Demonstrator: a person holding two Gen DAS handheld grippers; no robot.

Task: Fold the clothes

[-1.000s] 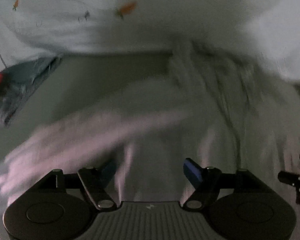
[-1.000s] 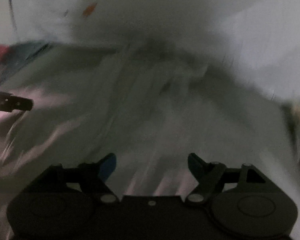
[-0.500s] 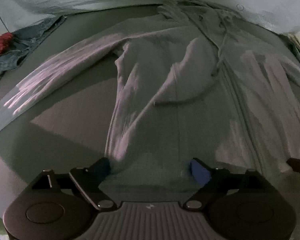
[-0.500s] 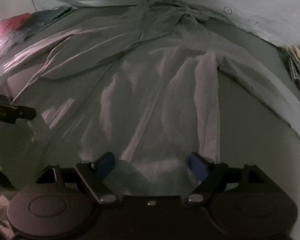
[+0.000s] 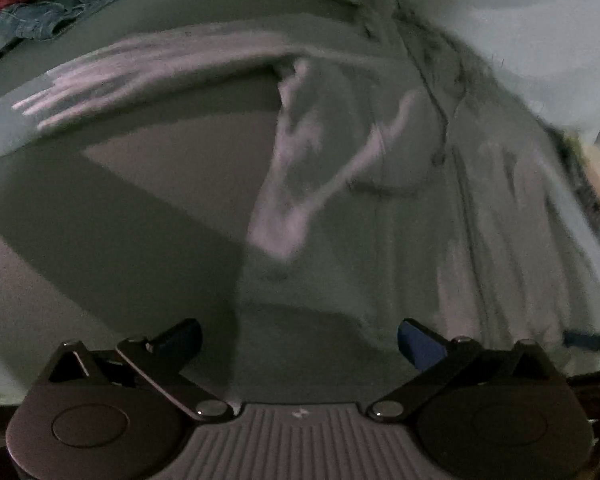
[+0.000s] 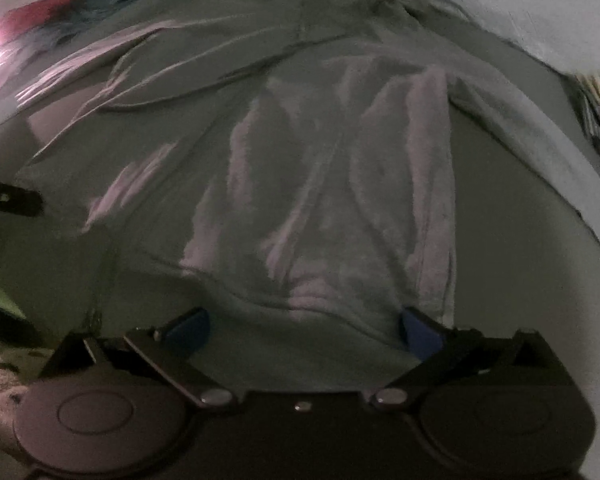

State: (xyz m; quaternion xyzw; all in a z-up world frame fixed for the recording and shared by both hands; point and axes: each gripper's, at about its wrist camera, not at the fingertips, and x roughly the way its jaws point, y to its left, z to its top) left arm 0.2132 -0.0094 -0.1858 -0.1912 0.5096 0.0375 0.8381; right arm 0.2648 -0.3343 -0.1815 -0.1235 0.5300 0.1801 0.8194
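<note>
Between both opening grippers' blue pads lies a seemingly unlabelled grey hoodie.

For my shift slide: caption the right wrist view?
Right gripper, jaws opening, above hem of grey hooded garment spread flat.

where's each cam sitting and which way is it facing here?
Left wrist: on the left gripper, looking steeply down along its opening blue pads at the grey garment spread on the bed; nothing pinched. Jeans and a red item far left.
Right wrist: on the right gripper, same downward angle, over the garment's hem; jaws opening, nothing clamped; the left gripper's finger tip shows at the left edge.
Shared: the same garment, both sleeves spread, and the jeans pile.
</note>
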